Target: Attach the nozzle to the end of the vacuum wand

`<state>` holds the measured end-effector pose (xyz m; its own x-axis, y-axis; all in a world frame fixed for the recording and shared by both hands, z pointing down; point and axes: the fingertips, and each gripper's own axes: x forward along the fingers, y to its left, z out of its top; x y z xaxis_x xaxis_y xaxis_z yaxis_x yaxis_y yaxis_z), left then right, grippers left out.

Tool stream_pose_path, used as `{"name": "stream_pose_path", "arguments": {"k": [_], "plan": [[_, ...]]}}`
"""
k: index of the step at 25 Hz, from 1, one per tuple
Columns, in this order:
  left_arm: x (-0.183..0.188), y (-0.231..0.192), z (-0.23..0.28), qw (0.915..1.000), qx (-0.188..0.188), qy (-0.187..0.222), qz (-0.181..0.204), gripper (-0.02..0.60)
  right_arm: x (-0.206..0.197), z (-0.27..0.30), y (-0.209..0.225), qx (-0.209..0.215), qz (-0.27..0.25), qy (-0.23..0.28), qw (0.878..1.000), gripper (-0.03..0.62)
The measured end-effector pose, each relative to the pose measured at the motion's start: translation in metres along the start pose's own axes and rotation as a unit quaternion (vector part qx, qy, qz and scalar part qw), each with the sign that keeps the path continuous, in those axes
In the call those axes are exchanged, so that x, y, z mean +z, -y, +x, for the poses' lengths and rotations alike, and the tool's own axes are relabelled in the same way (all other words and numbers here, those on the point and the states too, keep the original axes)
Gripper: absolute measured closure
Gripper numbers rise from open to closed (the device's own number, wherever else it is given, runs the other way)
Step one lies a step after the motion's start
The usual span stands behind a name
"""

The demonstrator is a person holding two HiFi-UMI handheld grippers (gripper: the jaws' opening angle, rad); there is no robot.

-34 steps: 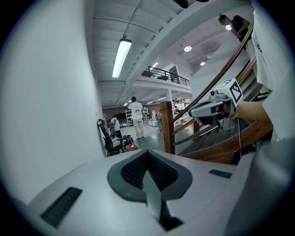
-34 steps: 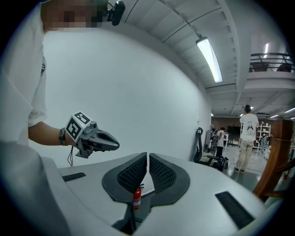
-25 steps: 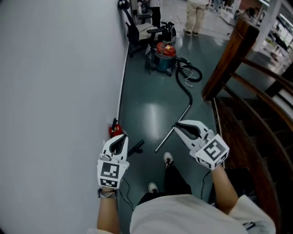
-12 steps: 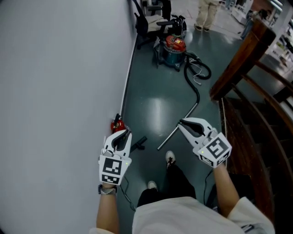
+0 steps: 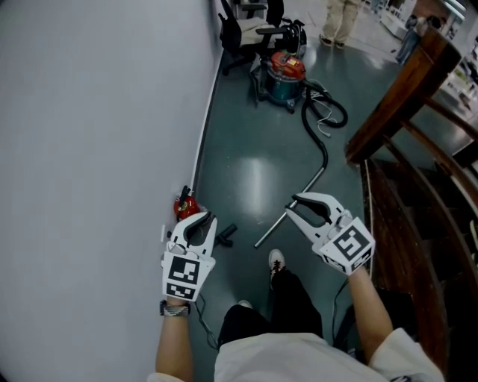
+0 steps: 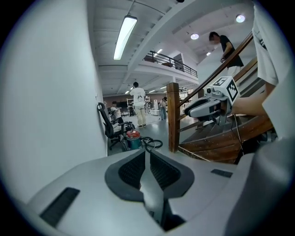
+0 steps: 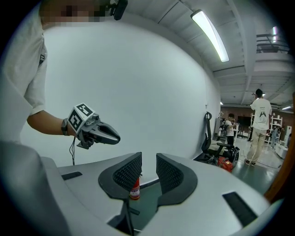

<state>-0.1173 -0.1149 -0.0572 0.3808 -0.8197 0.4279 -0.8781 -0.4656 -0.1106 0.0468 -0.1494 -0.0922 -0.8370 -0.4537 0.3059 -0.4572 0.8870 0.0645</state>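
The metal vacuum wand lies slanted on the dark green floor, joined to a black hose that runs to a red and teal vacuum. A small black nozzle lies on the floor left of the wand's near end. My left gripper hovers above the floor near the nozzle; its jaws have just been opening to a narrow gap with nothing between them. My right gripper hangs over the wand's near part; its jaws have just been opening wider and hold nothing.
A white wall runs along the left, with a red fire extinguisher at its foot. A wooden stair rail and steps close the right side. An office chair and a person stand beyond the vacuum. My shoes are below the wand.
Both grippers have sunk toward the floor. The right jaws have gone from shut to clearly parted, and the left jaws have parted a little.
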Motion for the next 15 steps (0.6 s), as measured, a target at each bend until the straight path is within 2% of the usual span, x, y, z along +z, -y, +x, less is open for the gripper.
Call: {"name": "stream_pose_path", "arguments": {"k": [15], "plan": [[-0.077,0.0,0.068,0.9998,-0.016,-0.004,0.014,0.542,-0.098,0.057,0.013,0.018,-0.008,-0.012,1.0,0.493]]}}
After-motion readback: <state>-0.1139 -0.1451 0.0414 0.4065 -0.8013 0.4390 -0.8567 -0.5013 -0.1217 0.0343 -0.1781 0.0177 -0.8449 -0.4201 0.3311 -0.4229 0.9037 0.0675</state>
